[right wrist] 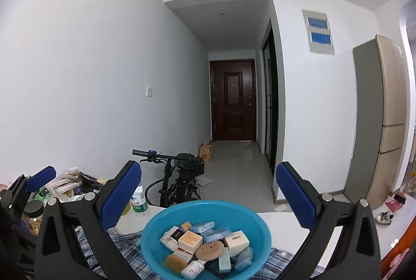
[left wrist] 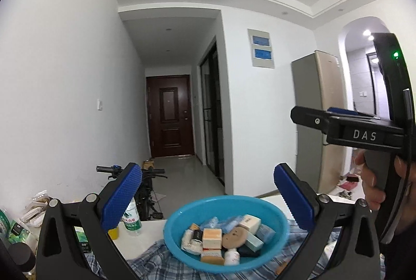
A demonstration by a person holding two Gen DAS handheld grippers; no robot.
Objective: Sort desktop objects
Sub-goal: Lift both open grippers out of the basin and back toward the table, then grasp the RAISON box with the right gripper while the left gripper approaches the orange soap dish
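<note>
Below both claws, at 6 o'clock in each wrist view, sits the blue basin (right wrist: 208, 235) heaped with small boxes, soap bars and a white pill bottle (right wrist: 192, 270) — that's the stuff to sort. My left gripper (left wrist: 208, 199) is spread wide and empty, and my right gripper (right wrist: 208, 198) is the same, fingers apart, holding nothing. Both hover above the basin and touch nothing.

Risks as I judge them: the pile is loose and stacked, so closing on one box could pinch its neighbour too or tip the round tan disc (right wrist: 210, 250) lying on top. The pill bottle lies on its side at the near rim — rounded, likely to roll or squirt out of a flat-pad grip. The basin looks light and sits on a rumpled plaid cloth (right wrist: 122, 248), so a sideways nudge could slide or rock it. Both claws aim at the same basin, so they could collide; my right gripper already shows at 3 o'clock in the left view.

Surface: white table (right wrist: 283, 218) under the cloth, with a water bottle (right wrist: 139, 200) at 9 o'clock and snack bags beyond. Room: white walls, a hallway to a dark door (right wrist: 232, 100) at 12, a scooter (right wrist: 179, 176), a fridge (right wrist: 382, 118) at 3.
</note>
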